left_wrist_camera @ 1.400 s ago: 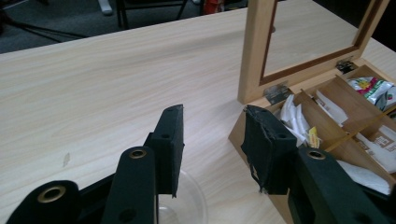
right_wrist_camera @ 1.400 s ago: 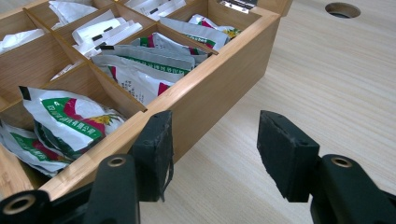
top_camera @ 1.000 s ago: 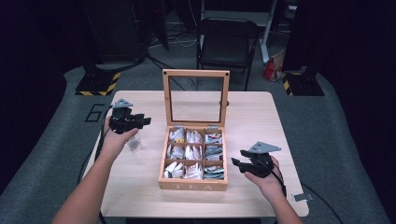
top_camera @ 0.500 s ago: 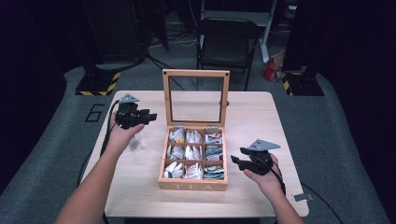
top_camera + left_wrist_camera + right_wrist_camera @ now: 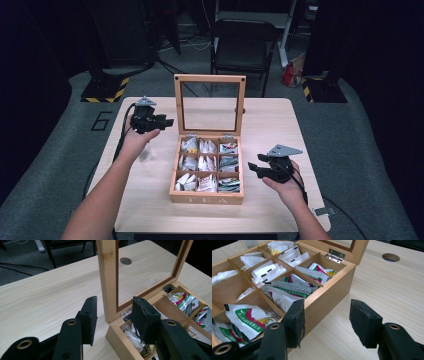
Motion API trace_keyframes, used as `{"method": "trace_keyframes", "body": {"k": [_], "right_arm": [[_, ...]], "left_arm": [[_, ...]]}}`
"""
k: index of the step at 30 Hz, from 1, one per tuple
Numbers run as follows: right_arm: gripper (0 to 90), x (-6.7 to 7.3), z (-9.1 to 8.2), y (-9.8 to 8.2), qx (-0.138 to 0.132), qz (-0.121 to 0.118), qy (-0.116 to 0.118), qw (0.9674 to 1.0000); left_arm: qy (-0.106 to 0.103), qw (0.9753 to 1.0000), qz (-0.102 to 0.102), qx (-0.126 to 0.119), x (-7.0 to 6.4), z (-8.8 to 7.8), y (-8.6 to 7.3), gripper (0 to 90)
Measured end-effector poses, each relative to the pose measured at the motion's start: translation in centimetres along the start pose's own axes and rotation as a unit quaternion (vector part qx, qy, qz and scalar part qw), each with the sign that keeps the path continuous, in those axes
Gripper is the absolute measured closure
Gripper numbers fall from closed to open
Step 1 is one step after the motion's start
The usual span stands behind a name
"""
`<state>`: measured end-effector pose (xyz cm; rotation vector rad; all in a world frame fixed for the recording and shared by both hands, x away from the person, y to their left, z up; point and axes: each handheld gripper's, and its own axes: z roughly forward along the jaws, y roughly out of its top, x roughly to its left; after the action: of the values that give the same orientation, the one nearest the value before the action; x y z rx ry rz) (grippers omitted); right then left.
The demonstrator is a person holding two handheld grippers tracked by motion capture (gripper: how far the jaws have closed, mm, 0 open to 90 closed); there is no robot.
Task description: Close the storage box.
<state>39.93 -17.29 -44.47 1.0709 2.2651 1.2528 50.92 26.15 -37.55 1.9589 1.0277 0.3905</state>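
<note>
The wooden tea box (image 5: 206, 192) sits mid-table (image 5: 270, 125), its glass-paned lid (image 5: 209, 104) upright (fragile, and likely free-swinging on its hinges), so the open, empty left tongs (image 5: 167, 121) and right tongs (image 5: 253, 167) should pinch the stiff frame, not the glass.

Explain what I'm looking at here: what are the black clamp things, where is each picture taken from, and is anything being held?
A person sits at a wooden table holding a two-jaw hand tool in each hand: the left gripper and the right gripper. One camera looks down from above; the other two ride on the grippers and look along their black jaws. On the table stands a wooden tea box, its glass lid upright, with nine compartments of tea sachets. Both grippers are open and hold nothing. The left one is beside the lid's frame, the right one beside the box's side wall.
</note>
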Motion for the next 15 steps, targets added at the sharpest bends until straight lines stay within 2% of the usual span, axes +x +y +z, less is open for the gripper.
{"method": "trace_keyframes", "body": {"k": [2,6,8,10,15], "right_arm": [[45.3,-0.1,0.0,0.2,0.0,0.006,0.001,1.0],[45.3,-0.2,0.0,0.5,-0.002,0.005,0.002,1.0],[45.3,-0.3,0.0,0.5,0.001,0.007,0.0,1.0],[45.4,-0.4,0.1,0.5,-0.001,0.01,0.001,0.9999],[45.4,-0.5,-0.1,0.3,-0.002,0.013,-0.002,0.9999]], "left_arm": [[-0.002,1.0,0.005,-0.003,-0.1,0.3,0.2,56.0],[-0.007,1.0,0.0,-0.006,-0.3,0.9,0.7,55.9],[-0.009,1.0,0.004,-0.002,-0.5,1.2,1.1,55.9],[-0.005,0.9999,0.01,-0.008,-0.6,1.5,1.2,55.8],[0.0,0.9999,0.01,-0.006,-0.4,2.6,1.5,55.2]]}}
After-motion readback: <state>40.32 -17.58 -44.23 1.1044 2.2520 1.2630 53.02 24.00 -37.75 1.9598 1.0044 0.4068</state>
